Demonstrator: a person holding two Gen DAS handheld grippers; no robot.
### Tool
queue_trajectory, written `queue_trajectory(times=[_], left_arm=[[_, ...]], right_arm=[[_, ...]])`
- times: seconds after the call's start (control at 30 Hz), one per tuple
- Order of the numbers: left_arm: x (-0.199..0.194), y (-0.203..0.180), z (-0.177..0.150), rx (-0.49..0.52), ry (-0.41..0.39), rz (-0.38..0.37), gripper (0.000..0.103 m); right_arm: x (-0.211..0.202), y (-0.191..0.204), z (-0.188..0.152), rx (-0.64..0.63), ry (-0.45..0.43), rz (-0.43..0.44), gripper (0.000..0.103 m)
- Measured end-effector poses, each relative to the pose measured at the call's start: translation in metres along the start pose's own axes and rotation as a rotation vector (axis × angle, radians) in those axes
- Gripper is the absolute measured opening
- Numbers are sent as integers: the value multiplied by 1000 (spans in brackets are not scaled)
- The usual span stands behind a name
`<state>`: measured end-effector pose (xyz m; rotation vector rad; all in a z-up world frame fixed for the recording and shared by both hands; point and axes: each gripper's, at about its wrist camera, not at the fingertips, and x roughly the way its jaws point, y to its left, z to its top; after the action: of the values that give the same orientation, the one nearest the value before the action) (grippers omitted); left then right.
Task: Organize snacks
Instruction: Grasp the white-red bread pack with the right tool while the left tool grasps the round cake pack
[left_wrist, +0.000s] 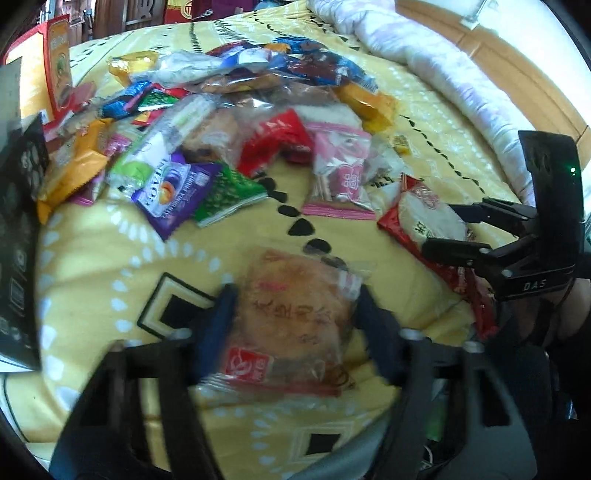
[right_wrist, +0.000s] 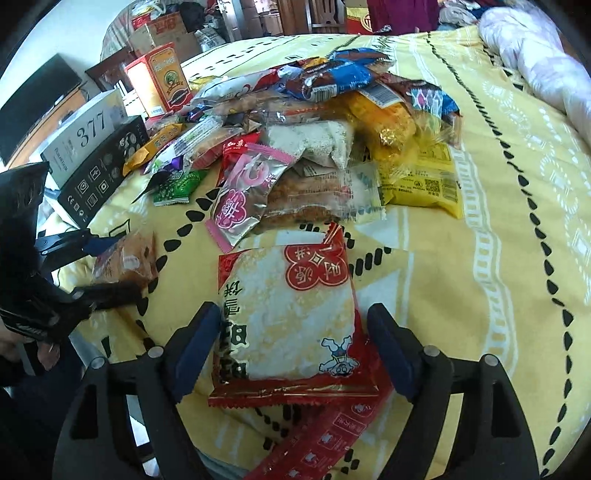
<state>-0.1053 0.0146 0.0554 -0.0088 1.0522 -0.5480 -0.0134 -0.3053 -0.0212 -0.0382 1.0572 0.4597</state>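
Home bedroom: bed with yellow patterned cover (right_wrist: 498, 221), rolled quilt (left_wrist: 443, 70), wooden furniture (right_wrist: 295, 14), stacked boxes (right_wrist: 162, 33)

Both grippers are black plastic frames with paired struts running out to two fingers. The left gripper (left_wrist: 295, 321) has dark blue pads, silver pivot pins at the strut joints, and open triangular cut-outs in its side arms. The right gripper (right_wrist: 291, 339) matches: blue pads, round silver pins. Seen at three o'clock from the left camera, it carries white "DAS" lettering and a green light.
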Motion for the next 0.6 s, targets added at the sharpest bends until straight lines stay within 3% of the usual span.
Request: queue_trajectory(times=[0.13, 0.3, 0.47, 0.6], left_arm=[[-7, 2, 0, 9, -5, 10, 56], [-24, 6, 6, -4, -46, 11, 56], [-66, 11, 26, -17, -149, 35, 56], [-120, 14, 43, -4, -267, 79, 56]], right_arm=[[6, 1, -2, -3, -4, -2, 71], [-12, 1, -2, 14, -79, -13, 67], [-48, -13, 12, 97, -185, 26, 65], [-79, -1, 41, 80, -266, 45, 63]])
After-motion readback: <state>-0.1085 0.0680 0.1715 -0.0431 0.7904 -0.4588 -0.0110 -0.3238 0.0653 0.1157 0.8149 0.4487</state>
